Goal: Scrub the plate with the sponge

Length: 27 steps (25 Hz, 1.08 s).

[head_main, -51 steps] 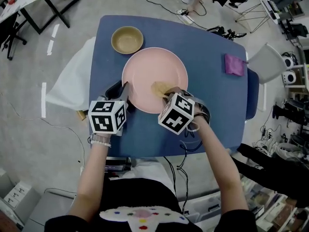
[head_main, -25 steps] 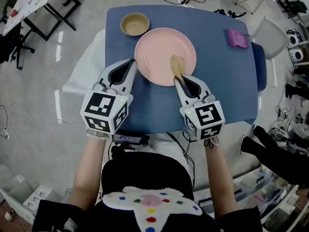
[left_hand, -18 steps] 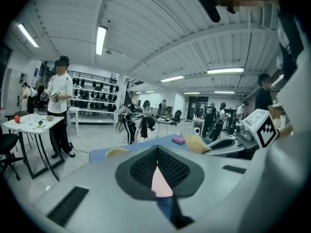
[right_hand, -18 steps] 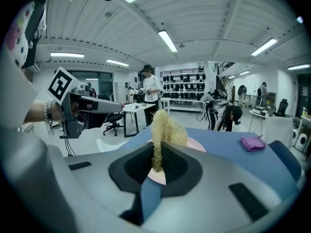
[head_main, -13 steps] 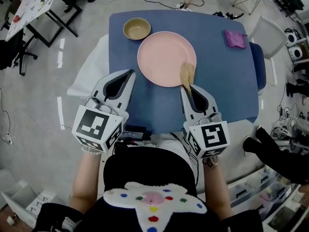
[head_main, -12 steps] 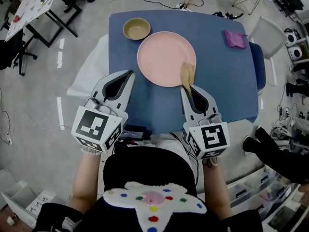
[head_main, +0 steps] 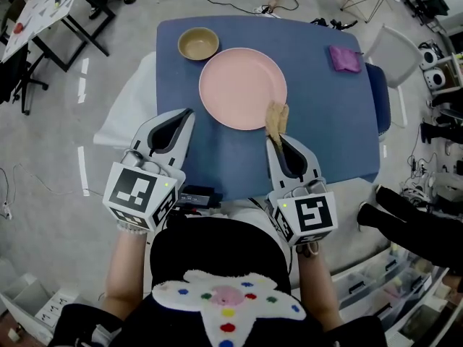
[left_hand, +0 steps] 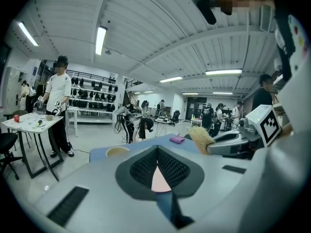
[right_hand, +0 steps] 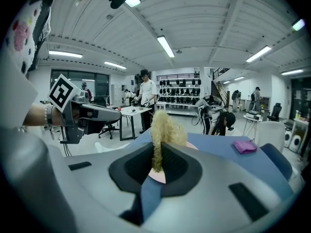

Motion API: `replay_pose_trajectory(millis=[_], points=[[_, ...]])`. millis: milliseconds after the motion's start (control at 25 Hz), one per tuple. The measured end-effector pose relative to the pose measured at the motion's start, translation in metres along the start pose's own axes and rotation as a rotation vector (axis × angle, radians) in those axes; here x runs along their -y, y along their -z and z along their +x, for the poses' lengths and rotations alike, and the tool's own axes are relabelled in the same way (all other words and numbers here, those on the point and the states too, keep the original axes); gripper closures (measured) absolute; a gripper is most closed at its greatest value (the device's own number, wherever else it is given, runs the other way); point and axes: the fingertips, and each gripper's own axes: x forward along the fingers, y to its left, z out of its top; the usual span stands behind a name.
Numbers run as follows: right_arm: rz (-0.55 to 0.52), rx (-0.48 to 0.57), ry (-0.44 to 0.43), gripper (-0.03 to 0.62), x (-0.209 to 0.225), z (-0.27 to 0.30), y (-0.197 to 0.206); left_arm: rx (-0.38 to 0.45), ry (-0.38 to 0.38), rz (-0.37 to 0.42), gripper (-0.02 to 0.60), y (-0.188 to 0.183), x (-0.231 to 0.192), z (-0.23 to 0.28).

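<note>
Here, the sponge (head_main: 275, 116) is clamped between the fingers of the right gripper (head_main: 275, 139), over the plate's (head_main: 235, 85) rim; the left gripper's (head_main: 185, 116) fingers are closed on nothing.

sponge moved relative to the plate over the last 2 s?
Yes. The sponge, clamped in the right gripper, has come back from well inside the plate to its near right rim.

Sponge (right_hand: 165, 125) lower part hidden w/in right tool (right_hand: 156, 154).
</note>
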Motion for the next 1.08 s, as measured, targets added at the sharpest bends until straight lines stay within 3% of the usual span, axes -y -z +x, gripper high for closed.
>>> replay_pose_trajectory(millis=[1080], points=[[-0.006,-0.020,0.007,0.557,-0.0048,-0.0018,0.0072,-0.008,0.018,0.003,0.571,0.0018,0.0051,0.0025]])
